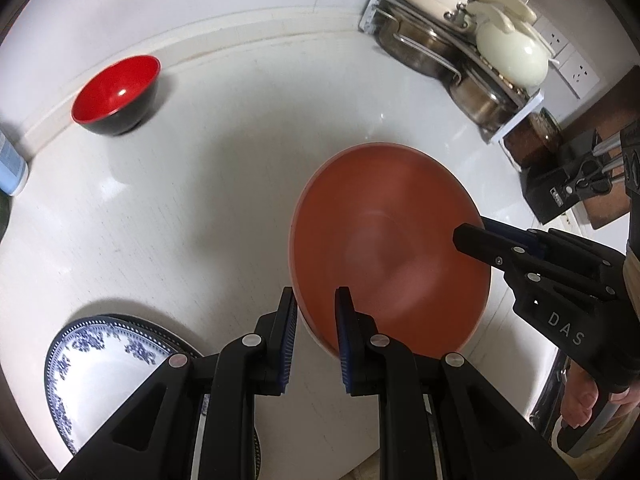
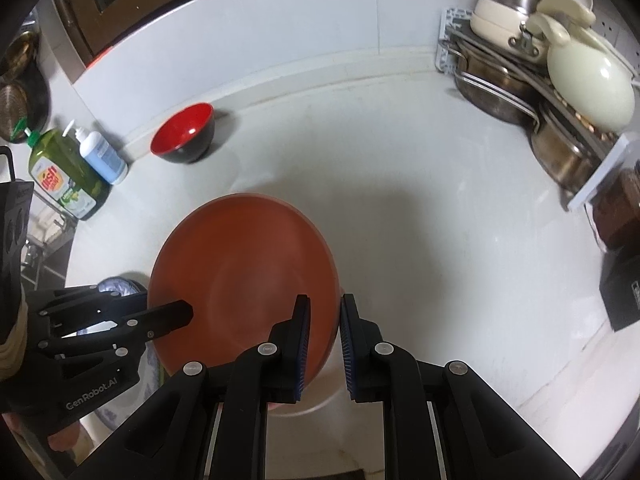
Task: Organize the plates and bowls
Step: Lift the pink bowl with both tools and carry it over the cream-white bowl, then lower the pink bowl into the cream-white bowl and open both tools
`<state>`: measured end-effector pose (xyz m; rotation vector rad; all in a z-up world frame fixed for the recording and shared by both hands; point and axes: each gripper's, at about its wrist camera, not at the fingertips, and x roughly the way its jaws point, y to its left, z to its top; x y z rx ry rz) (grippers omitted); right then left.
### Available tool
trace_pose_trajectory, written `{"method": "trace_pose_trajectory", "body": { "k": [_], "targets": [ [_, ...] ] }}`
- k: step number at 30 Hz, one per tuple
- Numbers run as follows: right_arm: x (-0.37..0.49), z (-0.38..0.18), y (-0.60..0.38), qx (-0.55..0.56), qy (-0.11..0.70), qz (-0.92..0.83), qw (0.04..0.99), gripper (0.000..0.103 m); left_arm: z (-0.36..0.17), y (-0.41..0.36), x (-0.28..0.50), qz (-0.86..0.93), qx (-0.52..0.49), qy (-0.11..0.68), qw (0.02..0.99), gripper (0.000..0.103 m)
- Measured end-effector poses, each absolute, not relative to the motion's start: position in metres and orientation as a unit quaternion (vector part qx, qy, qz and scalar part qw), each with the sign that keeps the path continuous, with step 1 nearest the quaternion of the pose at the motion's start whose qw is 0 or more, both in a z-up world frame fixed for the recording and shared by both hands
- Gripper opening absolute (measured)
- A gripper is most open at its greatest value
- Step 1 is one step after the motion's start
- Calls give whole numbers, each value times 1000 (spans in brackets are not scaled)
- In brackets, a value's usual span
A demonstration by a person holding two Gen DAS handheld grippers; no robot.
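Note:
An orange-brown plate is held tilted above the white counter; it also shows in the right wrist view. My left gripper is shut on its near-left rim. My right gripper is shut on its right rim and shows in the left wrist view as well. A red-and-black bowl stands upright at the back left, also in the right wrist view. A blue-and-white patterned plate lies on the counter at the lower left, under my left gripper.
A dish rack with steel pots and cream pots stands at the back right. A dark box sits right of it. Soap bottles stand at the left by the sink edge. The counter's front edge is near.

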<state>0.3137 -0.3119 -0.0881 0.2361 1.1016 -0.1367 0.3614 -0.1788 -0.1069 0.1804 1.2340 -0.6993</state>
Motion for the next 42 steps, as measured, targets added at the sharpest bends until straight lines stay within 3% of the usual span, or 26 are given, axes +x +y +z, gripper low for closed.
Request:
{"method": "trace_pose_trajectory", "body": {
  "k": [24,30,32,35,42],
  "targets": [
    [303,-119,-320,127,554,-59,821,17,-134,-193,353,-308,103,578,748,23],
    [301,-123,-320,129,558,-59,817,17,-134,-195,354,-313,96,577,748,33],
    [301,-123,-321,125,558,-64,818,20,-132,-193,354,-310,96,574,752,43],
    [299,-120,-322,123,551,-68,823,32,-129,-191,353,-308,98,565,759,46],
    [298,-113,-318,121,544,-61,828,34,-118,-183,355,-297,101,544,778,54]
  ]
}}
